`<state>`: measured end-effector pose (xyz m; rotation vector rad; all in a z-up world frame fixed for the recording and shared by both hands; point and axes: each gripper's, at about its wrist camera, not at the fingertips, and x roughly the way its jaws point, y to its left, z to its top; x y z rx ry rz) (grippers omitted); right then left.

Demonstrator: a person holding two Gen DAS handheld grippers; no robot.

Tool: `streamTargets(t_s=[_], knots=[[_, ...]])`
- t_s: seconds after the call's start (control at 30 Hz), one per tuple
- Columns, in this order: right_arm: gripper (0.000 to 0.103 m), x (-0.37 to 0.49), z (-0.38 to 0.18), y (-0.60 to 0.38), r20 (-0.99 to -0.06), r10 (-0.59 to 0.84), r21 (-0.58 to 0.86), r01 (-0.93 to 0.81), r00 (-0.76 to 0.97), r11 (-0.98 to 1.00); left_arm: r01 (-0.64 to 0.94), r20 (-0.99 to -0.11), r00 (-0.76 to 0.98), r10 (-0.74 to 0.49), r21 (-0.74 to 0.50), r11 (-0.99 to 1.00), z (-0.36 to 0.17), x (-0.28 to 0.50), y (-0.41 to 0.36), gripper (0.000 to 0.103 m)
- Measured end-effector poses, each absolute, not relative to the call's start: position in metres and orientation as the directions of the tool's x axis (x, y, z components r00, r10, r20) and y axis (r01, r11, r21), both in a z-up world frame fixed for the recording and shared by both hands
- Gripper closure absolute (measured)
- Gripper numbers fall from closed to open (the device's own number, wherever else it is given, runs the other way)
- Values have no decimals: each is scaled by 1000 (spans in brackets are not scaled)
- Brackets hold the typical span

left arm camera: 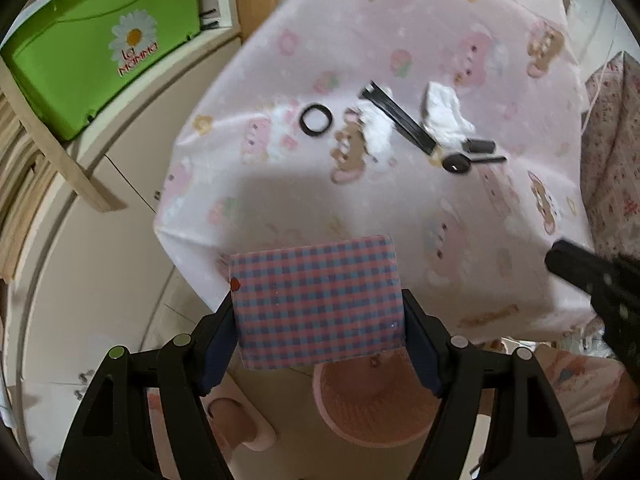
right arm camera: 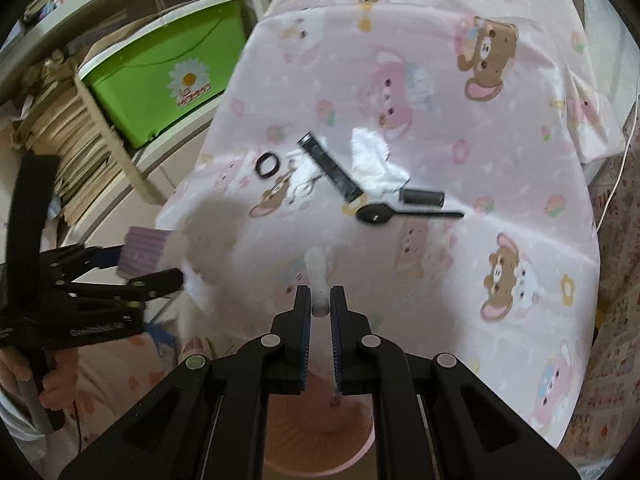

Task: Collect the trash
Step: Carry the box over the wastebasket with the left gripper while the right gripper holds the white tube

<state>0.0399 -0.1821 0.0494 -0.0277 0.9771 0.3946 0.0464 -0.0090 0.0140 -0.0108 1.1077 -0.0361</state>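
The left claw [left arm camera: 320, 320] is clamped on a checked box [left arm camera: 318, 304] in pink and blue, its two pads pressed against the box's left and right sides, and it holds the box above the near edge of the worktop [left arm camera: 400, 32], which is draped in a pink cartoon-print cloth. Directly beneath this claw, on the floor, stands a pink basket [left arm camera: 372, 412]. Far off to the claw's left a green storage bin [left arm camera: 92, 56] with a daisy sticker sits on a shelf. Ahead of the claw, running left to right across the cloth, lie a black ring [left arm camera: 316, 119], a crumpled bit of white paper [left arm camera: 376, 130], a long black strip [left arm camera: 396, 118] lying on a slant, a second white tissue [left arm camera: 442, 114], a black spoon [left arm camera: 468, 163] and a short black cylinder [left arm camera: 480, 145] just beyond its handle. The right claw [right arm camera: 320, 300] is closed on a pale, translucent tube [right arm camera: 318, 280], gripping its near end so that the rest points forward over the cloth (the tube is blurred, so its exact make cannot be told). The same basket [right arm camera: 320, 456] shows under this claw too, and the scattered litter lies ahead of it, well apart from its fingers.
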Motion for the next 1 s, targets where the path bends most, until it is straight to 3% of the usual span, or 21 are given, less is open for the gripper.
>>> streamTargets(t_s=[0.17,0.33,0.6,1.0], knots=[[93,-8,47,-162,-837,266,68,-391,478,918,39,-904,418,-96,-88,995,1,33,-17,31],[93,-20,20,-160,-877,303,153,-381,374,912,64,-922,374,-104,-86,994,-17,27,-24,31],[93,-21,-33,-159,-943,225,125,-363,247,923,139,-971,201,-128,-101,985,-75,28,-45,31],[93,-7,-145,-169,-997,76,69,-303,13,950,32,-984,35,-175,-173,984,-167,35,-45,30]])
